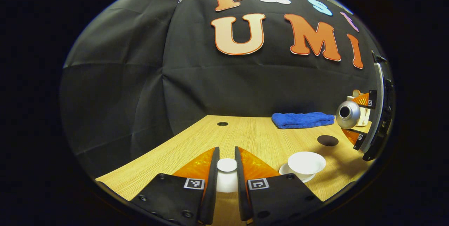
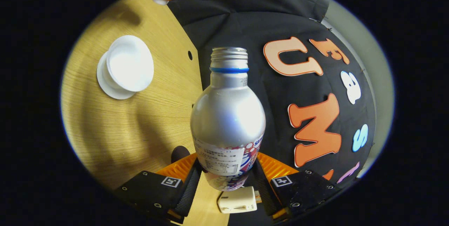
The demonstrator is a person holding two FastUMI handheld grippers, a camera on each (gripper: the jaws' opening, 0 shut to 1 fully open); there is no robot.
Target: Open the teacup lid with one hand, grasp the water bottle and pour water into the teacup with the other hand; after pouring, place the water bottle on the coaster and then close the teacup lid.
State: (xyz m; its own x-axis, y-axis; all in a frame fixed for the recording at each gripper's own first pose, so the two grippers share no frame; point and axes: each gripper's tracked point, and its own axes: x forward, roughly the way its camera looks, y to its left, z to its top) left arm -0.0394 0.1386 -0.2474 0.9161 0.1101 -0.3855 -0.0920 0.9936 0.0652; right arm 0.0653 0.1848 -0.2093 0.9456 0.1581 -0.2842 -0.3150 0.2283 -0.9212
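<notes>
While the teacup lid (image 1: 227,165) is pinched by the left gripper (image 1: 227,180) and the tilted water bottle (image 2: 228,120) is clamped by the right gripper (image 2: 227,180), water could be spilled beside the teacup (image 2: 129,62) if misaimed.

Off-task things on and around your table

You have a pale wooden table (image 1: 245,138) with a small round hole (image 1: 222,124) near its far edge, and a folded blue towel (image 1: 302,119) lying at the far right, against the foot of the black cloth wall (image 1: 140,78). In the right gripper view you can see a small cream-coloured box (image 2: 237,199) at the bottom of the picture; what it rests on can't be told.
</notes>
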